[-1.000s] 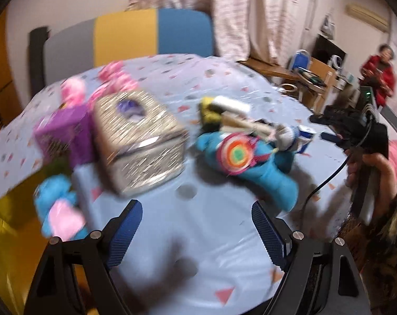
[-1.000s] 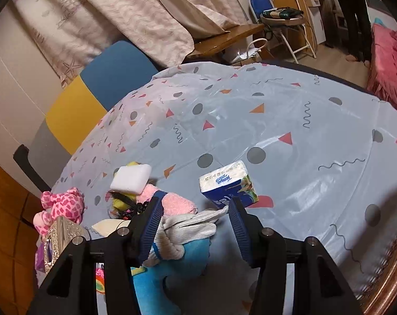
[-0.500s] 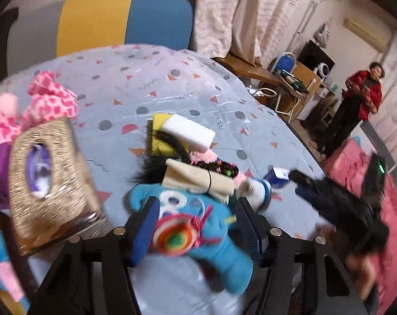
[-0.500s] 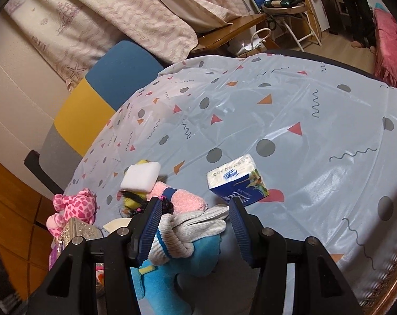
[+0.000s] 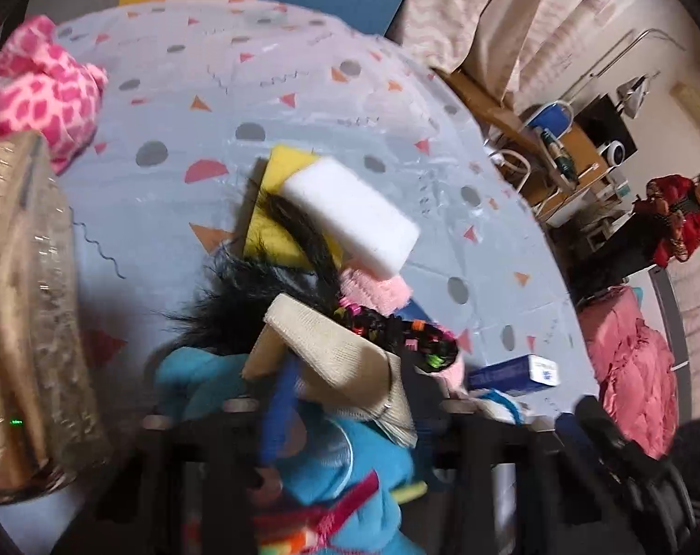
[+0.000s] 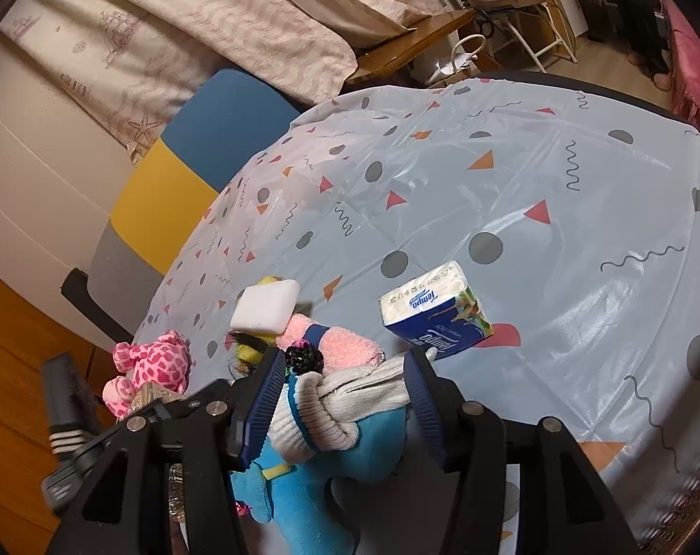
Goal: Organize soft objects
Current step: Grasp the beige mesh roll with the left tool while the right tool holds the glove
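Right tool (image 6: 345, 381) straddling white sock (image 6: 345, 397), tablecloth (image 6: 558, 162) beyond

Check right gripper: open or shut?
Open. The right gripper has its fingers spread either side of the white sock bundle, visible gaps, no squeeze.

Right gripper (image 6: 345, 397) — black frame, silver screws, ribbed blue pads (image 6: 267, 409). Left gripper (image 5: 345, 421) — black, blurred, blue pad seen.

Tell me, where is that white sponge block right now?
The white sponge lies on a yellow sponge at the far end of the pile, just beyond the pink towel.
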Demonstrator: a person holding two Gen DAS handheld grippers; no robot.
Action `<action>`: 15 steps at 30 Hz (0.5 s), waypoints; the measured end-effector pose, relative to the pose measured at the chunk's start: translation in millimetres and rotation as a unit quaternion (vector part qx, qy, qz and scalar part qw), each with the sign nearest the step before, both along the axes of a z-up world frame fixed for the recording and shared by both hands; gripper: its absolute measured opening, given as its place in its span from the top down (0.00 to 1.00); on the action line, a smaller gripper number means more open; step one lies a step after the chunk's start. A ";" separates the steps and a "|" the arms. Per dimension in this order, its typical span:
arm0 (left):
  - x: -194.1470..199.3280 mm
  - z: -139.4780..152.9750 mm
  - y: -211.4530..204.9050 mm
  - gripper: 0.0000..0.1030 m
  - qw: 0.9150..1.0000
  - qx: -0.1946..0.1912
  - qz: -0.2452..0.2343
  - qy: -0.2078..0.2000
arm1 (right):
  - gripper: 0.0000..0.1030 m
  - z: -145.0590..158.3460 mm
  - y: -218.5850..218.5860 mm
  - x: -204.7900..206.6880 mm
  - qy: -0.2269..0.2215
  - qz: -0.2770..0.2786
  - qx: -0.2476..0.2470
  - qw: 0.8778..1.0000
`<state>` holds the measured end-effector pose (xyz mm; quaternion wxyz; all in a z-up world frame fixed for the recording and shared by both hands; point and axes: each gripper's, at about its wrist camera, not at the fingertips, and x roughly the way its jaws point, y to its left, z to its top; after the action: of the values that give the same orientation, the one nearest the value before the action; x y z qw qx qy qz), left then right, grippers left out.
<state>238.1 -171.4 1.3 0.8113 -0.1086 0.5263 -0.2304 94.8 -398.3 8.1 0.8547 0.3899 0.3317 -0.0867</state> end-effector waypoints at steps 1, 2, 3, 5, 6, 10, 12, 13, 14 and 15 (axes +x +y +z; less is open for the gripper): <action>3.5 -5.8 -3.8 0.80 1.000 0.005 0.000 0.007 | 0.47 0.1 -0.1 -0.1 0.000 -0.001 0.000 1.000; 5.4 -9.2 -5.9 0.85 1.000 0.006 0.000 0.009 | 0.47 -0.1 -0.5 -0.5 0.000 -0.003 0.002 1.000; 6.3 -10.7 -5.1 0.87 1.000 -0.002 0.002 0.007 | 0.47 -0.3 -1.3 -1.0 0.000 -0.006 0.004 1.000; 1.7 -3.1 -2.5 0.92 1.000 -0.020 -0.004 -0.012 | 0.47 -0.9 -2.7 -1.9 0.000 -0.009 0.006 1.000; -2.8 3.5 -0.6 0.93 0.999 -0.023 -0.009 -0.025 | 0.47 -1.1 -2.8 -2.1 0.001 -0.012 0.007 1.000; -27.1 41.7 7.8 0.94 0.995 -0.025 -0.038 -0.094 | 0.47 -1.4 -3.4 -2.4 0.002 -0.015 0.003 1.000; -42.3 59.9 14.2 0.94 0.990 -0.027 -0.058 -0.125 | 0.48 -1.3 -2.8 -2.4 0.004 -0.015 0.001 1.000; -50.9 67.4 18.3 0.94 0.988 -0.030 -0.068 -0.132 | 0.48 -1.4 -2.7 -2.3 0.005 -0.014 0.000 1.000; -59.1 74.7 22.8 0.94 0.987 -0.031 -0.077 -0.140 | 0.48 -1.6 -2.5 -2.3 0.006 -0.013 0.000 1.000; -70.4 81.4 30.2 0.94 0.985 -0.033 -0.088 -0.146 | 0.48 -1.8 -1.9 -1.8 0.007 -0.012 0.000 1.000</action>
<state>167.7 -141.1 82.7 0.8517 -0.0538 0.4019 -0.3319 93.0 -400.3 6.3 0.8513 0.3931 0.3330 -0.0994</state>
